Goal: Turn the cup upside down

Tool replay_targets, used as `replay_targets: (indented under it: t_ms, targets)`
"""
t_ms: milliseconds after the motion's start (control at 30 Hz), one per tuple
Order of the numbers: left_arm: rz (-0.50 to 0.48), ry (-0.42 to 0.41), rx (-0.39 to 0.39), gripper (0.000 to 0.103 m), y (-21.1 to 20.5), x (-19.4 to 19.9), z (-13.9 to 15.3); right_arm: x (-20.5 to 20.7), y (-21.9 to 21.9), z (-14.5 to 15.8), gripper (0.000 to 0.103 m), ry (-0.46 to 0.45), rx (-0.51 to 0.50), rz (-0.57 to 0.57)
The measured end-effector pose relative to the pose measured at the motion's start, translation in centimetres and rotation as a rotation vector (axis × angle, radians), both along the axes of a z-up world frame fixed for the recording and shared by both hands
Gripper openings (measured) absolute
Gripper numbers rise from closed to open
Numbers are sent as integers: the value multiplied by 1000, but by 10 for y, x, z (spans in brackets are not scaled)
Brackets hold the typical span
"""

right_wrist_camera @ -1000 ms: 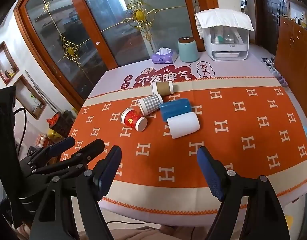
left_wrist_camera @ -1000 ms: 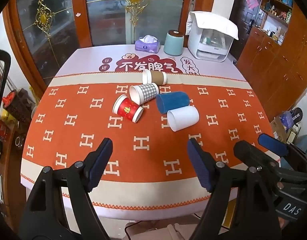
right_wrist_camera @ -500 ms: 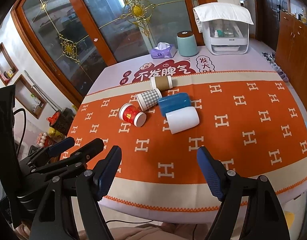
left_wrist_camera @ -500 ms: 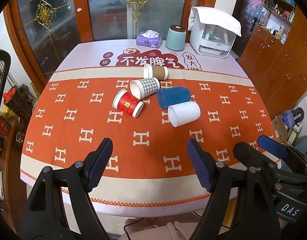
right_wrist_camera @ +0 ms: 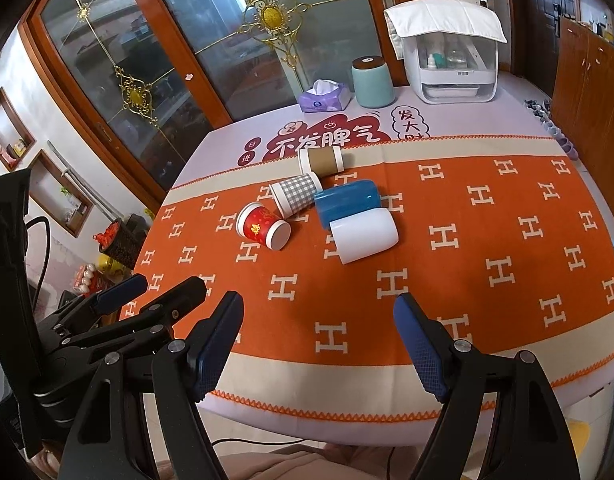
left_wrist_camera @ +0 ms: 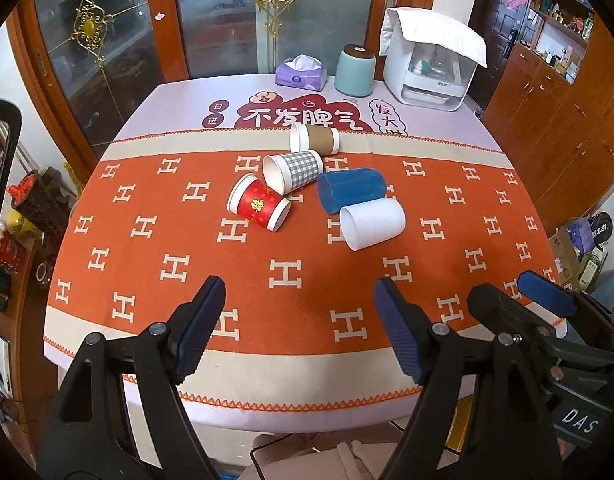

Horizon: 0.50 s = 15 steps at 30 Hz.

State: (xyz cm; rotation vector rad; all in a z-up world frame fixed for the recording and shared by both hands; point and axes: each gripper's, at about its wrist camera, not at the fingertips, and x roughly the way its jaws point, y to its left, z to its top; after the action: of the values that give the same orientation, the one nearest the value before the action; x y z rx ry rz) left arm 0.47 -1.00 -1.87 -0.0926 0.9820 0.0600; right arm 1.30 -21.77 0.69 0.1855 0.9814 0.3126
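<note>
Several cups lie on their sides in a cluster mid-table: a red cup, a grey checked cup, a brown-sleeved cup, a blue cup and a white cup. My left gripper is open and empty above the table's near edge, well short of the cups. My right gripper is open and empty, also at the near edge. Each gripper shows in the other's view, the right one and the left one.
An orange patterned cloth covers the table. At the far edge stand a purple tissue box, a teal canister and a white appliance under a cloth. Glass doors stand behind, wooden cabinets to the right.
Both views have risen and tilted slightly, so the cups sit a little lower in frame. The cups have not moved. Both grippers stay open.
</note>
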Motion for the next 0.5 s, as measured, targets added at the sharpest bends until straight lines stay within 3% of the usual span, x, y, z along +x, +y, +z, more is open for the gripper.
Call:
replay_targets:
  t_ms: [500]
  targets:
    - [1, 6, 4, 75, 1, -3, -3, 1, -1, -6, 80, 5, 0, 0]
